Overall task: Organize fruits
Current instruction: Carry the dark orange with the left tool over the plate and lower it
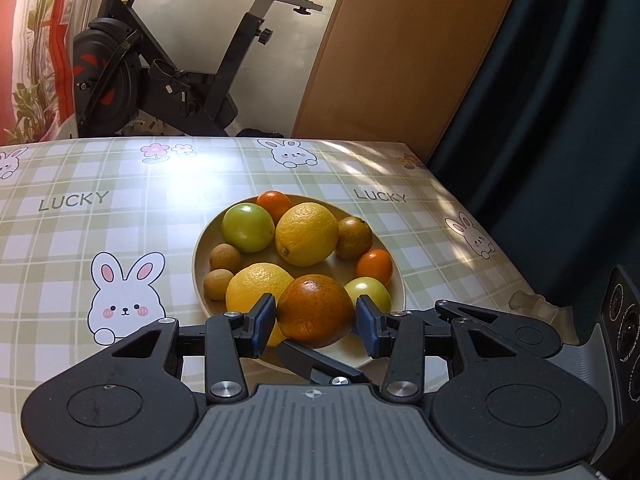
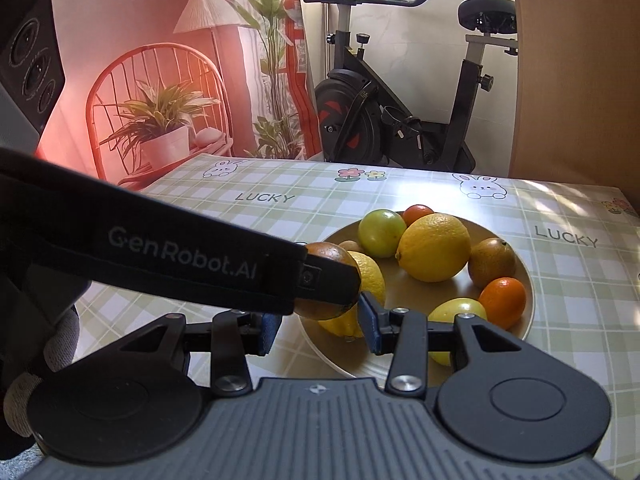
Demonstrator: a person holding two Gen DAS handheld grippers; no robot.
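A dark orange (image 1: 315,308) hangs over the near rim of a tan plate (image 1: 198,256), and my left gripper (image 1: 316,326) is shut on it with both blue pads against its sides. In the right wrist view one of the left gripper's fingers (image 2: 200,256) crosses in front of that orange (image 2: 324,264). My right gripper (image 2: 319,332) sits just below and before the orange, open, with only tablecloth and plate rim (image 2: 528,308) showing in its gap. One of its fingers (image 1: 316,360) shows under the orange. The plate holds two lemons (image 1: 306,234), a green fruit (image 1: 248,227) and several smaller fruits.
The plate stands on a green checked tablecloth (image 1: 80,220) with rabbit prints. An exercise bike (image 1: 160,72) stands beyond the far table edge, with a wooden panel (image 1: 400,60) and a dark curtain (image 1: 560,120) at the right. A gloved hand (image 2: 24,400) holds the left gripper.
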